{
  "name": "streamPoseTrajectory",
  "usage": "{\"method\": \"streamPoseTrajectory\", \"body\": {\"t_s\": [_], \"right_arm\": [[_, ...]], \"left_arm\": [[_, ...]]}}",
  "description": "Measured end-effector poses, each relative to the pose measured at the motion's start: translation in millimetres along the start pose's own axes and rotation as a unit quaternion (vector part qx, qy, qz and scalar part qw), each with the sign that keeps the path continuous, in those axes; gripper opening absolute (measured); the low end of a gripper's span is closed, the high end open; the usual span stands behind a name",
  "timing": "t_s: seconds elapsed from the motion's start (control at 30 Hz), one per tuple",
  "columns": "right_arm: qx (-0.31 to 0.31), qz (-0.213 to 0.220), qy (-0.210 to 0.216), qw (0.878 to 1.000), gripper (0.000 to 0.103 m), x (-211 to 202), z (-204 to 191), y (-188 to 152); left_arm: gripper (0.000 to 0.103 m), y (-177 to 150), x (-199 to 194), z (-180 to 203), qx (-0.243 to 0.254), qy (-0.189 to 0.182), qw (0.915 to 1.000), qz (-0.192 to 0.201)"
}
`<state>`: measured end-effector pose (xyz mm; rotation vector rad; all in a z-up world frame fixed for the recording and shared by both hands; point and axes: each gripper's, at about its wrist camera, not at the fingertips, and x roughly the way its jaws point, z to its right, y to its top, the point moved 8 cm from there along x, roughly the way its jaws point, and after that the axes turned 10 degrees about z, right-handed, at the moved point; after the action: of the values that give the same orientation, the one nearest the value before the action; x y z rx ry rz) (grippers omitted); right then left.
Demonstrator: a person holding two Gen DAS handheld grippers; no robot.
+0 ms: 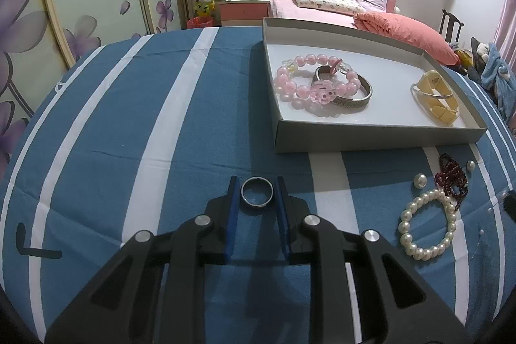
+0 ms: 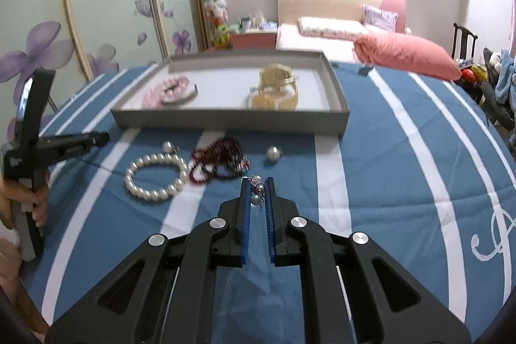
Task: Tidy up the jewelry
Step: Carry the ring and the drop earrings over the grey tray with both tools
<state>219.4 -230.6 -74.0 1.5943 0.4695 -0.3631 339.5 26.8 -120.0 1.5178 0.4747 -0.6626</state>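
Right wrist view: the right tool (image 2: 258,184) is clamped on a small pearl-and-chain piece (image 2: 256,194) above the striped bed (image 2: 387,182), so the carry is in hand, and next it likely needs releasing into the grey tray (image 2: 225,118) beyond.

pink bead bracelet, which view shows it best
The left wrist view: the pink bead bracelet lies sharp in the box, its beads distinct, overlapping a metal bangle. The right wrist view shows it only blurred, far off at the box's left end.
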Motion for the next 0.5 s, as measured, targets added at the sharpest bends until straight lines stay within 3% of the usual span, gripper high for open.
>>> {"method": "streamPoseTrajectory", "body": {"t_s": [0.5], "right_arm": [[-0.019, 0.063, -0.012, 0.998, 0.01, -15.5, -8.8, 30.2]], "left_arm": [[0.022, 10.7, -33.3, 9.9, -0.006, -0.018, 0.9988, 0.045]]}}
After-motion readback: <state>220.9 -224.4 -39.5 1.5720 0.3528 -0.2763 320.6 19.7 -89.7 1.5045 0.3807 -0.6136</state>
